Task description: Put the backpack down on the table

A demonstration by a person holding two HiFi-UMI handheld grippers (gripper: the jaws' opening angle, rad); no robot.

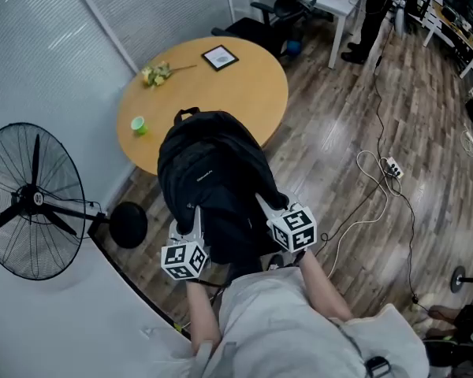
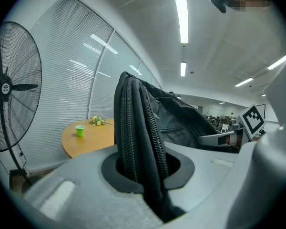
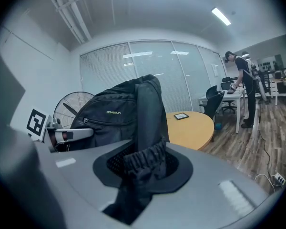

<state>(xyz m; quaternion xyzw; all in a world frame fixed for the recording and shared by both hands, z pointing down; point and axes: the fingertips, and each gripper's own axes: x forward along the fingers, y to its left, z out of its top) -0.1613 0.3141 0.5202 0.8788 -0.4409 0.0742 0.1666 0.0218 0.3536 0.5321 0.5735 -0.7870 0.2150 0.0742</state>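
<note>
Backpack [image 1: 213,179] held up at near edge of table [image 1: 236,85], not yet down; left gripper [image 1: 195,220] clamps its zipper seam, right gripper [image 1: 268,205] its elastic pocket hem; risk: thin fabric holds slip, or bag set too near rim tips off, or hits green cup [image 1: 138,125].

bare middle of round table [image 1: 221,93], green cup [image 1: 138,125] and flowers [image 1: 155,75] along left rim (frame [image 1: 219,57] at far edge), fan [image 1: 33,201] beside

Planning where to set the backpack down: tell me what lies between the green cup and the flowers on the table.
Nothing. In the head view, only bare tabletop separates the green cup from the flowers.
</note>
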